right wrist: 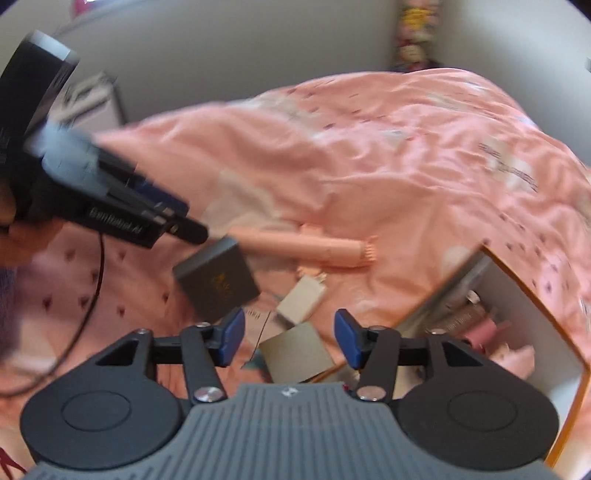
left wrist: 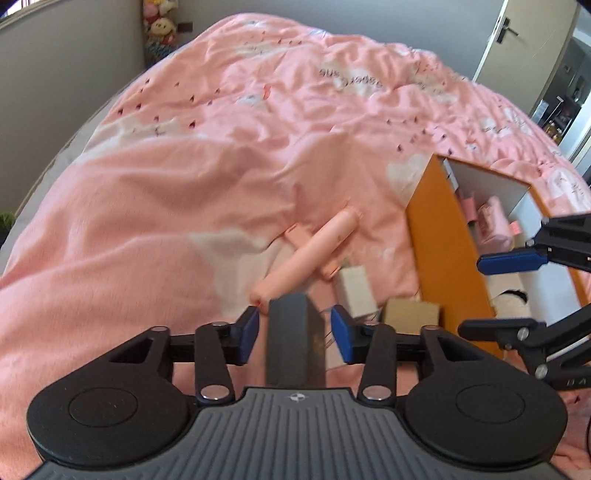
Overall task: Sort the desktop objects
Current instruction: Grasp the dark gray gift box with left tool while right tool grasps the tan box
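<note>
A dark grey box (left wrist: pixel 295 339) stands between the blue pads of my left gripper (left wrist: pixel 295 330), with a gap on each side, so the jaws are open and not pressing it. In the right wrist view the same grey box (right wrist: pixel 218 280) is tilted just under the left gripper (right wrist: pixel 184 221). My right gripper (right wrist: pixel 290 334) is open with nothing between its pads; it hovers over a small white box (right wrist: pixel 301 299) and a beige box (right wrist: pixel 299 350). A pink cylinder (right wrist: pixel 306 249) lies on the quilt behind them. The right gripper (left wrist: pixel 506 293) shows at the right edge, beside the orange bin (left wrist: pixel 443 258).
Everything lies on a rumpled pink quilt (left wrist: pixel 221 166). The orange bin (right wrist: pixel 535 295) has white inner walls and holds pink items (right wrist: pixel 484 330). A black cable (right wrist: pixel 88 295) runs at the left near a person's hand (right wrist: pixel 22 243). Plush toys (left wrist: pixel 162 22) stand by the far wall.
</note>
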Demonstrator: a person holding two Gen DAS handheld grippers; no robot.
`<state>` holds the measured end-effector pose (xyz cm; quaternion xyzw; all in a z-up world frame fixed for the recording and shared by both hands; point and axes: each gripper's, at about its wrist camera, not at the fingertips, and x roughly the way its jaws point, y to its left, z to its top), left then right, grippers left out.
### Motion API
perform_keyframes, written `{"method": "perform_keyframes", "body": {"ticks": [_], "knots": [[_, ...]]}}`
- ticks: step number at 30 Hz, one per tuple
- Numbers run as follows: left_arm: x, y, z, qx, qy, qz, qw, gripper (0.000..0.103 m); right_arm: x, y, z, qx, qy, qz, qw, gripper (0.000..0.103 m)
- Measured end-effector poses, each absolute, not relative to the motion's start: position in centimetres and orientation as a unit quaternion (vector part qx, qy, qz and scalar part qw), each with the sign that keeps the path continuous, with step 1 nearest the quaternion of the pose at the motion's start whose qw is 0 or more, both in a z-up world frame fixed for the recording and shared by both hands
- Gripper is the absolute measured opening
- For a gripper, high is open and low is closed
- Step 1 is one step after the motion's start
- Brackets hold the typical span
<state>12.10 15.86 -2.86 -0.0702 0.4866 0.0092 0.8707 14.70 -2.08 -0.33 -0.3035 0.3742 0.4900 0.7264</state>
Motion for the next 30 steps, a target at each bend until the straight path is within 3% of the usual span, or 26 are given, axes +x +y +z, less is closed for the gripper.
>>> {"method": "perform_keyframes", "body": {"ticks": [11,19,25,30], "knots": [[12.2,16.1,-6.6,-0.085,0.528,0.008,0.845,0.058,17.1,4.1,-6.3,-0.463,0.436,0.480,0.604,0.065],[12.9,16.4,-7.6,-0.099,0.533,0.004,0.840,0.058,18.1,5.4,-9.4,-0.490,0.483,0.459,0.562,0.073],[13.0,16.5,-8.1,-0.104,0.537,0.000,0.837,0.058,18.0,5.2,-10.5,-0.492,0.494,0.452,0.556,0.070],[12.9,16.5,-8.3,-0.111,0.537,-0.001,0.836,0.043,17.7,4.3,-10.3,-0.481,0.491,0.457,0.565,0.062]]}}
